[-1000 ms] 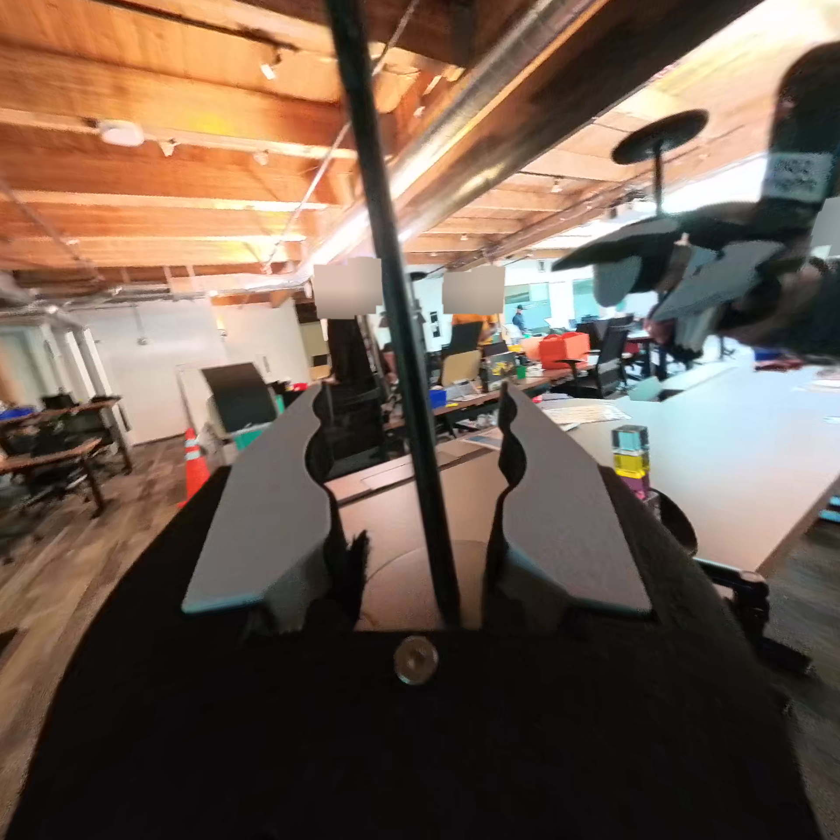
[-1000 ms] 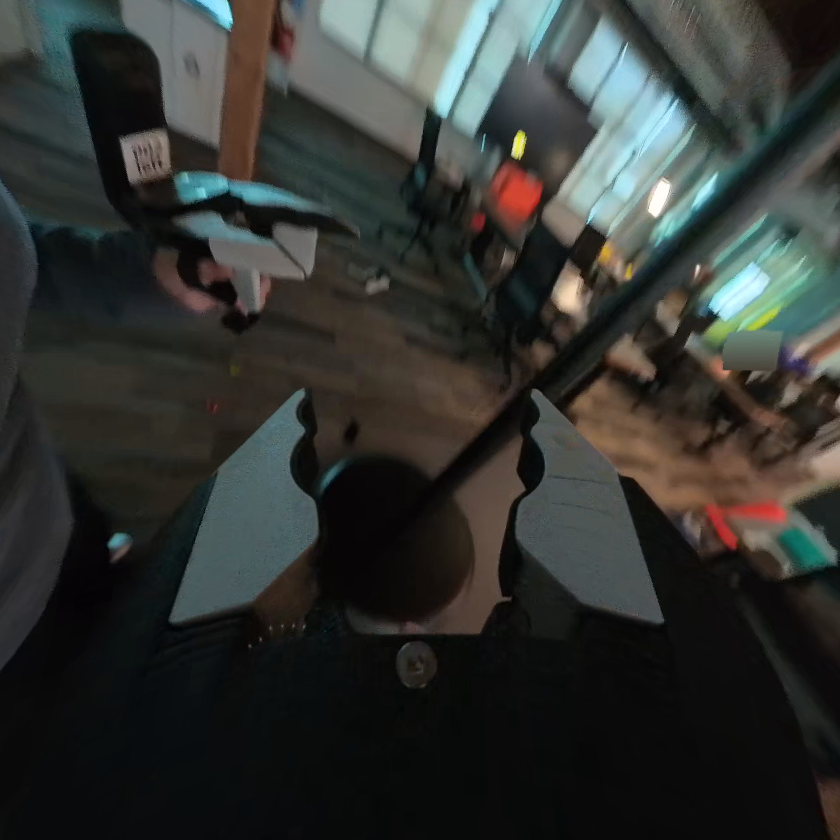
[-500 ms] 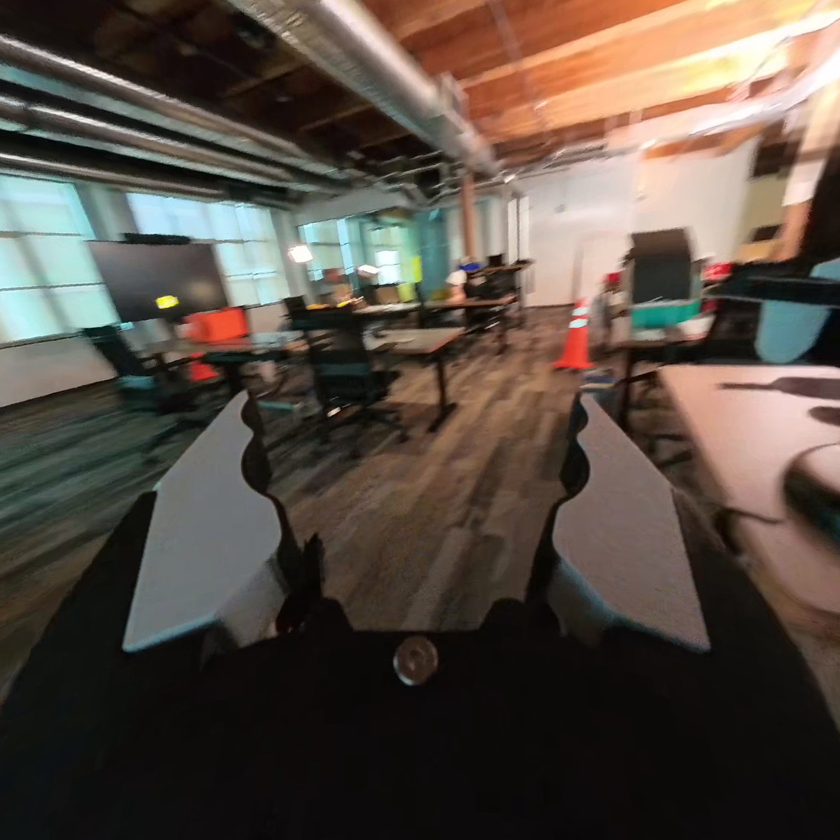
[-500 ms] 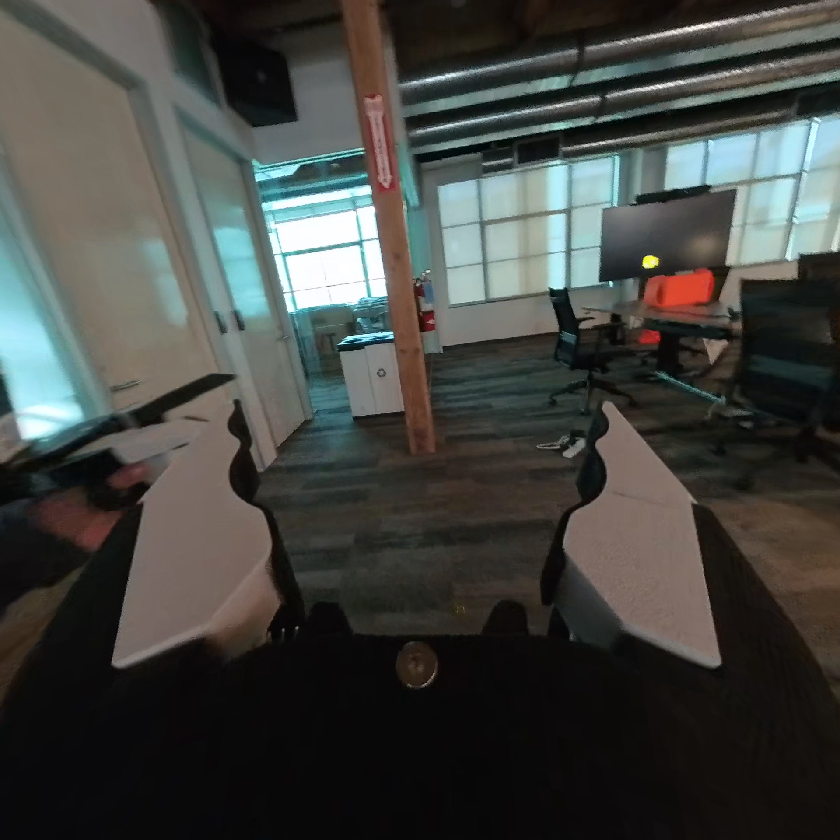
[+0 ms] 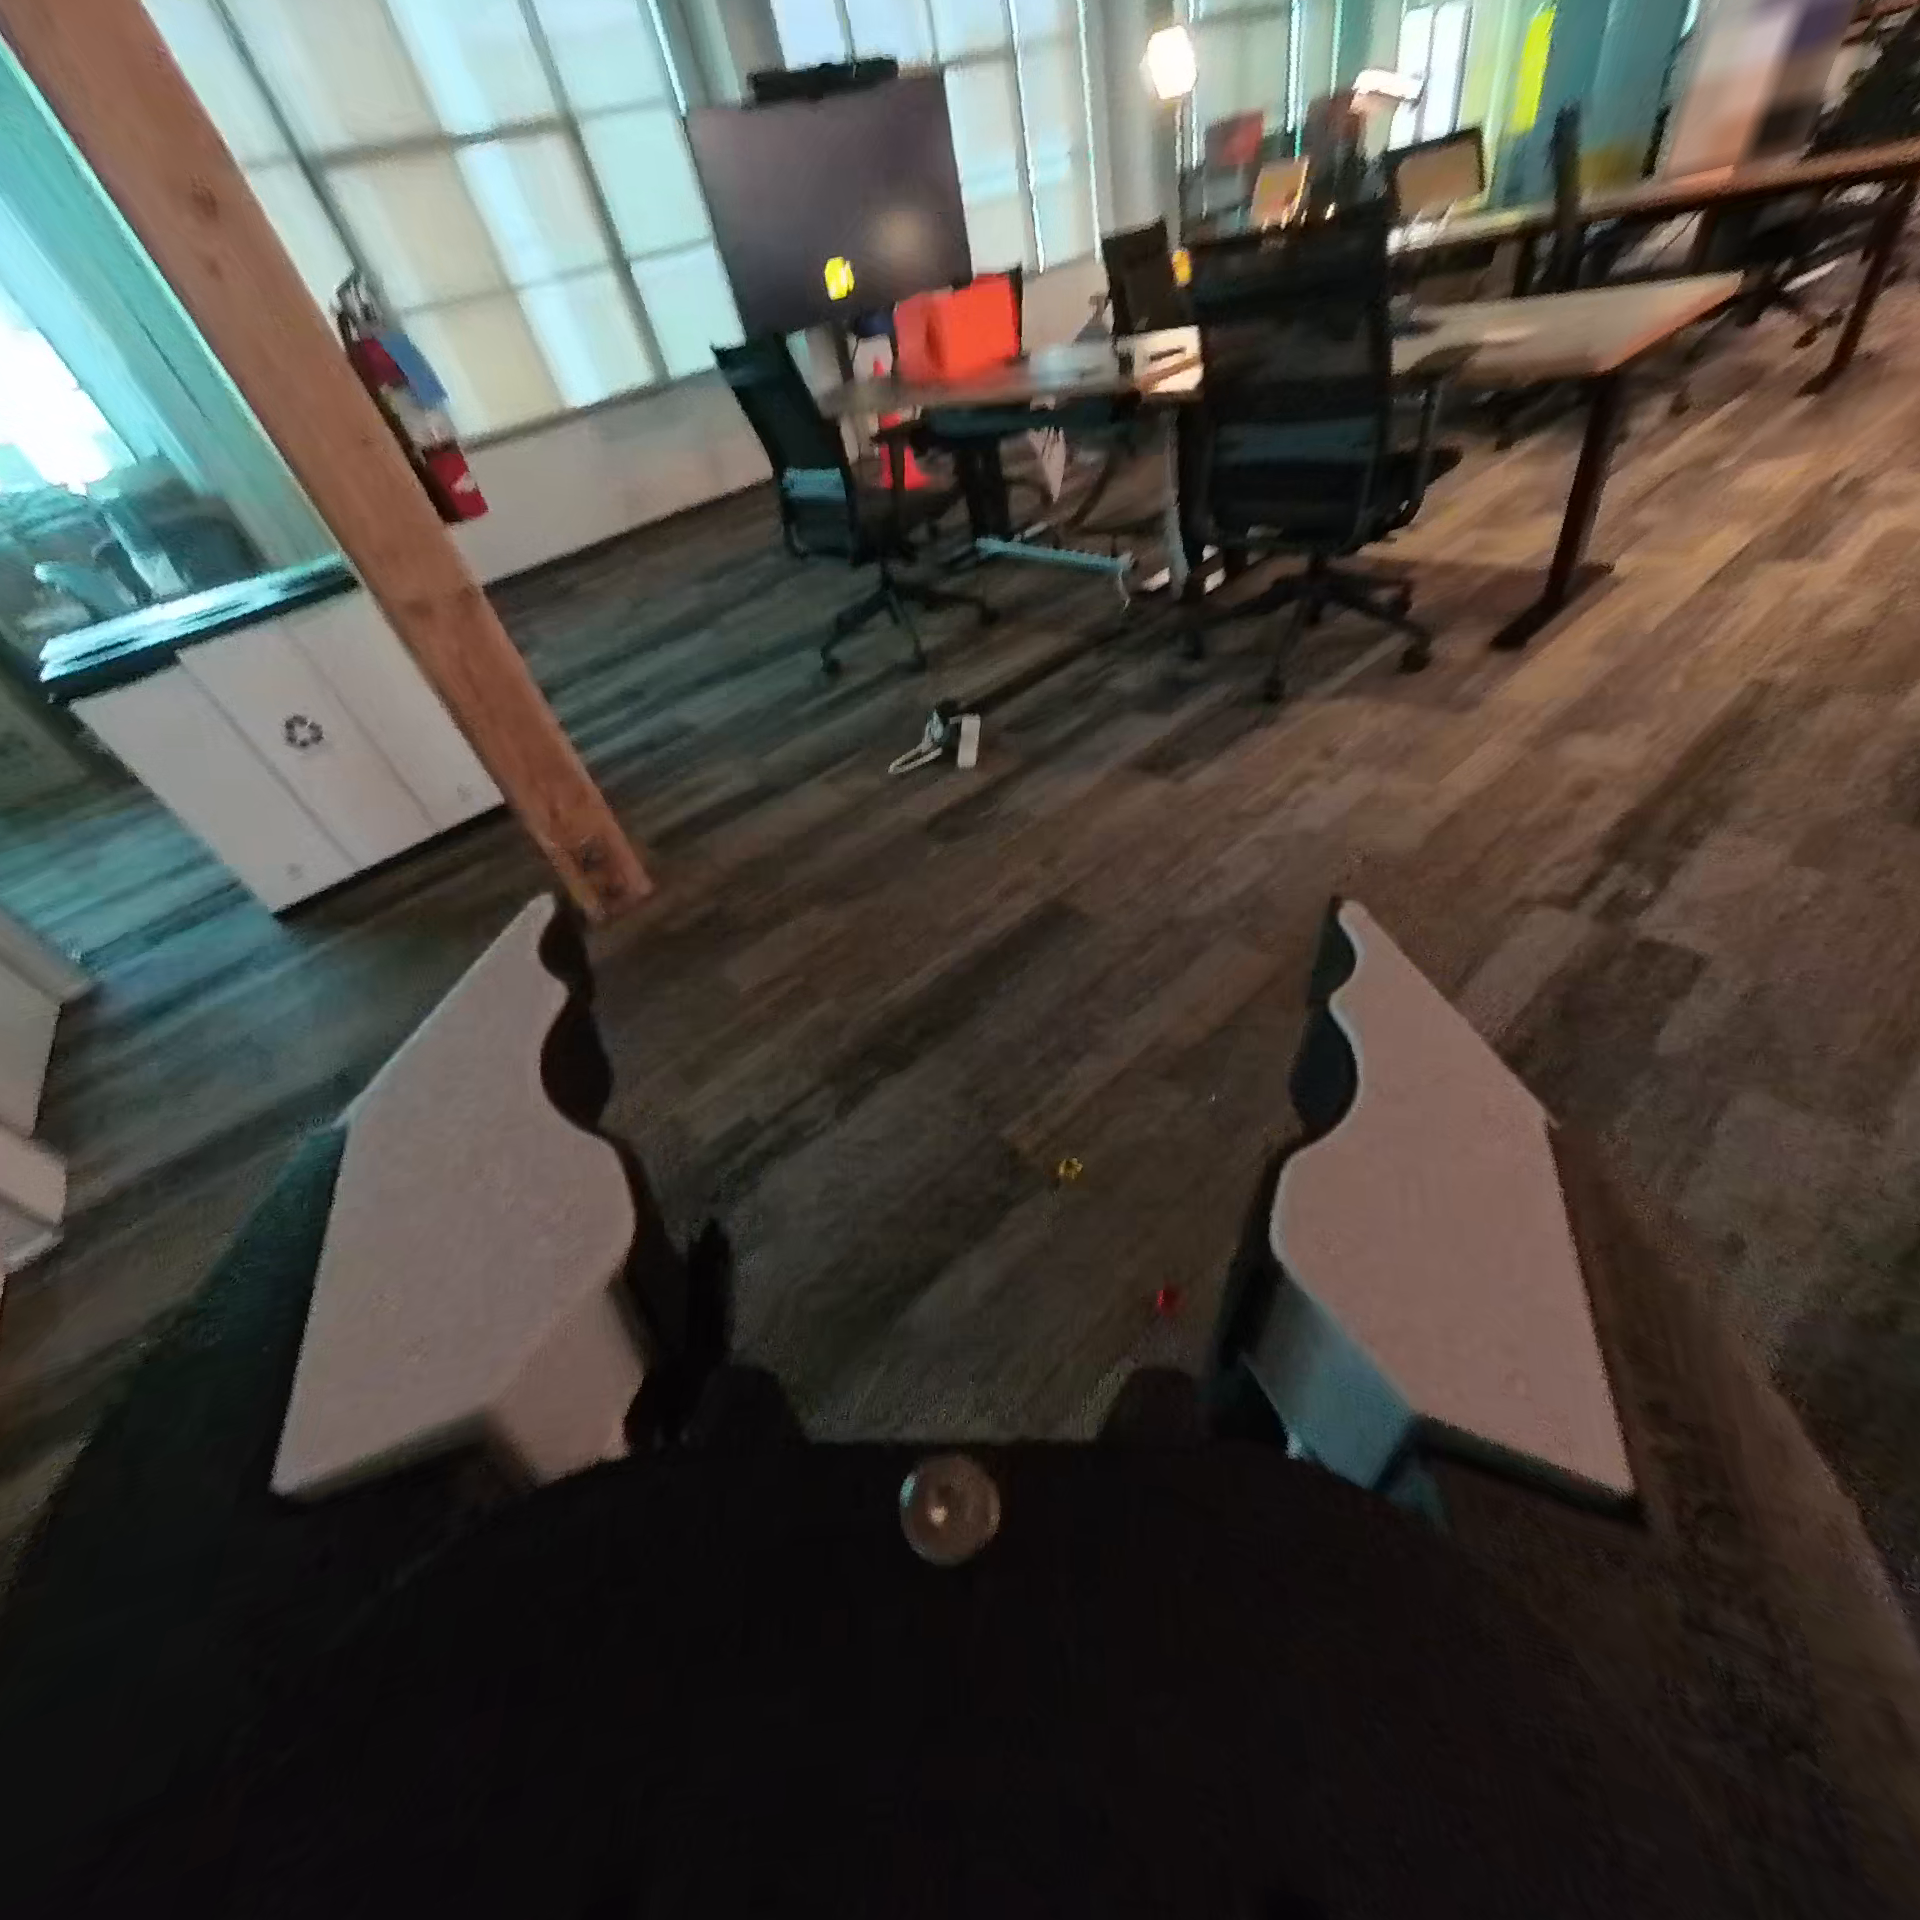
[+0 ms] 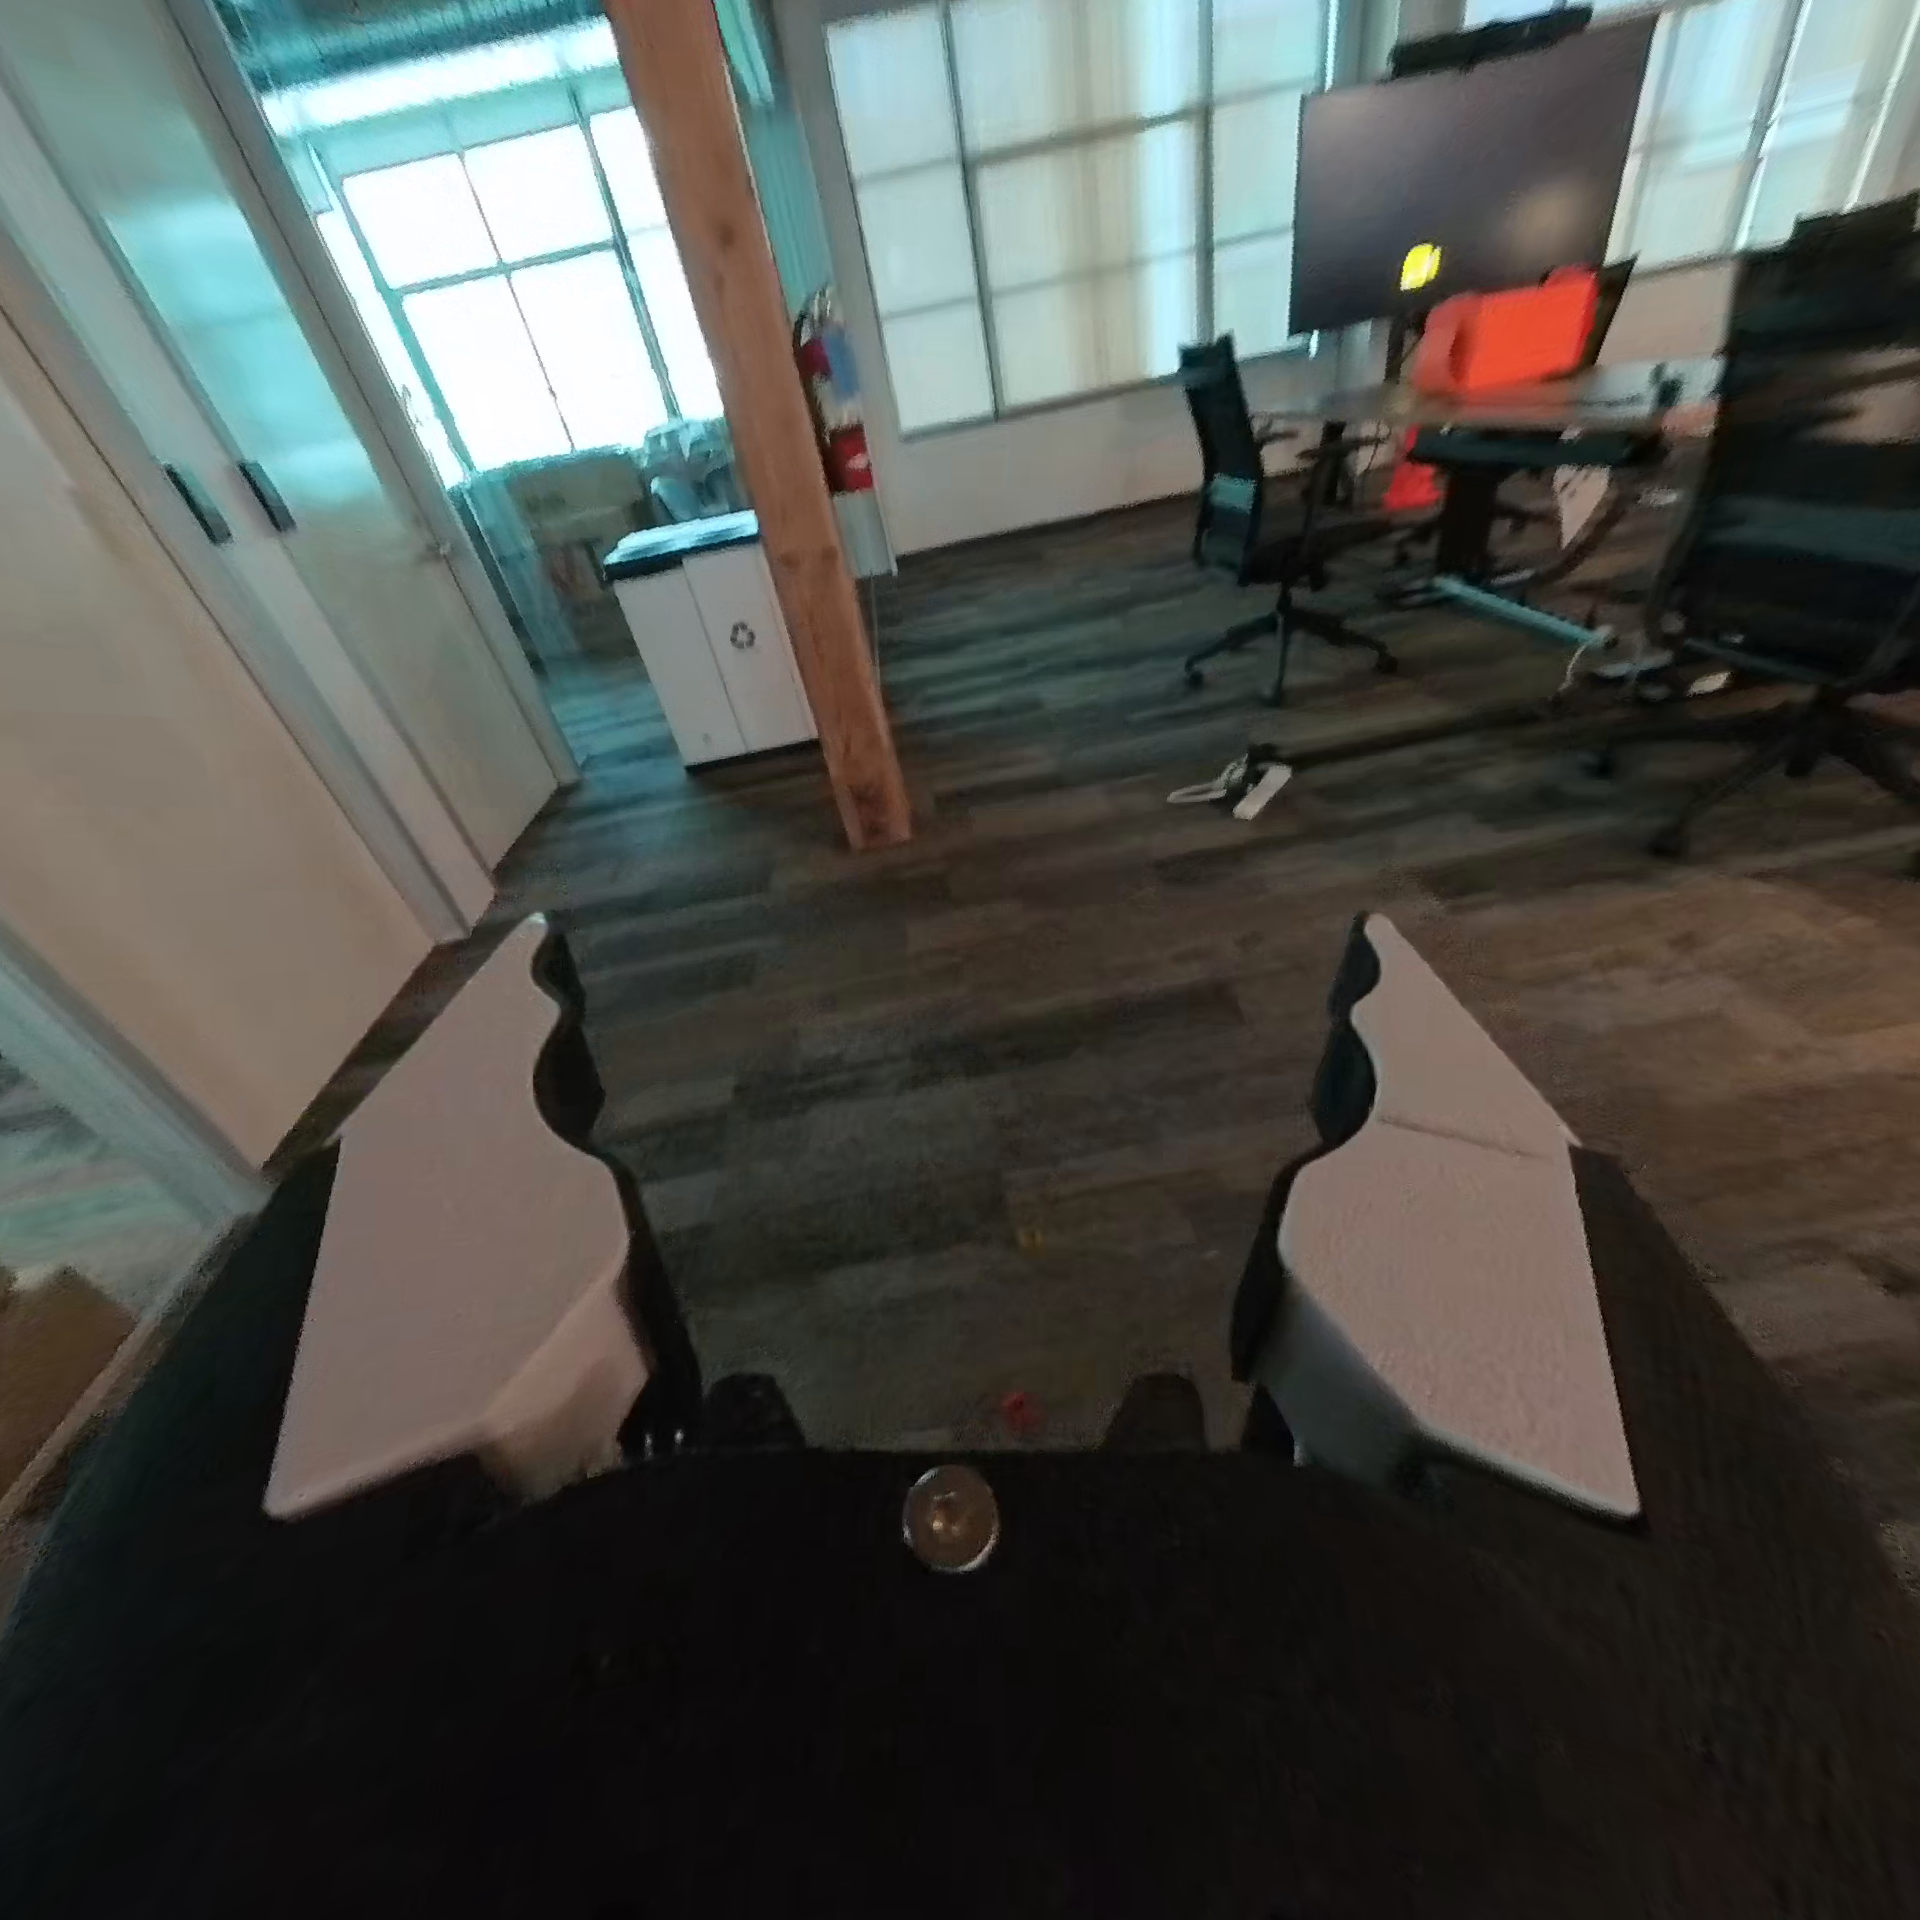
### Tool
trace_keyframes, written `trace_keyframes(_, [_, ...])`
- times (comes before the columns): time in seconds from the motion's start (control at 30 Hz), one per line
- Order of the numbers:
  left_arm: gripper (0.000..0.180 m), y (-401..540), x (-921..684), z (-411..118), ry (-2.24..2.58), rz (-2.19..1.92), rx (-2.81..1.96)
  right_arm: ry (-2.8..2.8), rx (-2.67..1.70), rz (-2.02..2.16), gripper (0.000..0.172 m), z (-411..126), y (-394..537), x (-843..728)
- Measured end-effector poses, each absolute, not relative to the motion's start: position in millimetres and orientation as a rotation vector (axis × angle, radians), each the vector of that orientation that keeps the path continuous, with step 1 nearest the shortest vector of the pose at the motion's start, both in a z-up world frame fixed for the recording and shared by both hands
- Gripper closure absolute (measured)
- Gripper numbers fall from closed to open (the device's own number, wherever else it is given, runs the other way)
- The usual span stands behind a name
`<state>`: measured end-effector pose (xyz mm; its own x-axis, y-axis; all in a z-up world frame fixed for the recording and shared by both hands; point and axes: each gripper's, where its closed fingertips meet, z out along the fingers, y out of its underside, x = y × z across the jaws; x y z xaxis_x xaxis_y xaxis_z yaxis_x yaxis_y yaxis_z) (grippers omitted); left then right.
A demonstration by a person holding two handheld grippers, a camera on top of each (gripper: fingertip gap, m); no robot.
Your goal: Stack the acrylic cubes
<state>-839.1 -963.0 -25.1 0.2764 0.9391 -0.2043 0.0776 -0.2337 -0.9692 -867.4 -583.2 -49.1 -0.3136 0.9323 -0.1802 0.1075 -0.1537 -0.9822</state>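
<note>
- Left tongs (image 5: 951, 914): spread wide with nothing between them, held over the carpeted floor (image 5: 1039, 987).
- Right tongs (image 6: 956, 930): also spread wide and bare, above the same floor (image 6: 935, 987).
- Two tiny bits lie on the carpet between each pair: a yellow bit (image 5: 1068, 1170) and a red bit (image 5: 1168, 1299). They are sharper in the left view.
- Farther out, both views show a wooden post (image 6: 758, 416), a white recycling bin (image 6: 717, 644), a white power strip (image 6: 1262, 792), black office chairs (image 5: 1299, 416) and a desk (image 5: 1507, 322) carrying an orange box (image 5: 956, 322).
- Only the right view shows white doors (image 6: 208, 499) on its left.
- Only the left view shows more desks (image 5: 1766, 177) at its far right.
</note>
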Motion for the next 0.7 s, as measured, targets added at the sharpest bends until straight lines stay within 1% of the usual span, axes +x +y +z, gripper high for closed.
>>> trace_keyframes(0.17, [0.049, -975.5, -877.1, -48.6, -1.011, 1.072, -1.636, -1.586, -1.288, 1.567, 0.041, -86.1, -620.9, -905.6])
trace_keyframes(0.37, [0.052, -947.9, -968.0, -61.8, -1.004, 0.974, -1.583, -1.601, -1.345, 1.549, 0.041, -116.8, -623.7, -976.8])
trace_keyframes(0.53, [0.059, -920.5, -1067.0, -63.5, -0.929, 0.963, -1.627, -1.581, -1.349, 1.558, 0.043, -126.7, -619.8, -1061.8])
trace_keyframes(0.7, [0.064, -897.7, -1159.1, -45.4, -0.841, 0.91, -1.647, -1.486, -1.371, 1.612, 0.046, -124.2, -617.3, -1139.6])
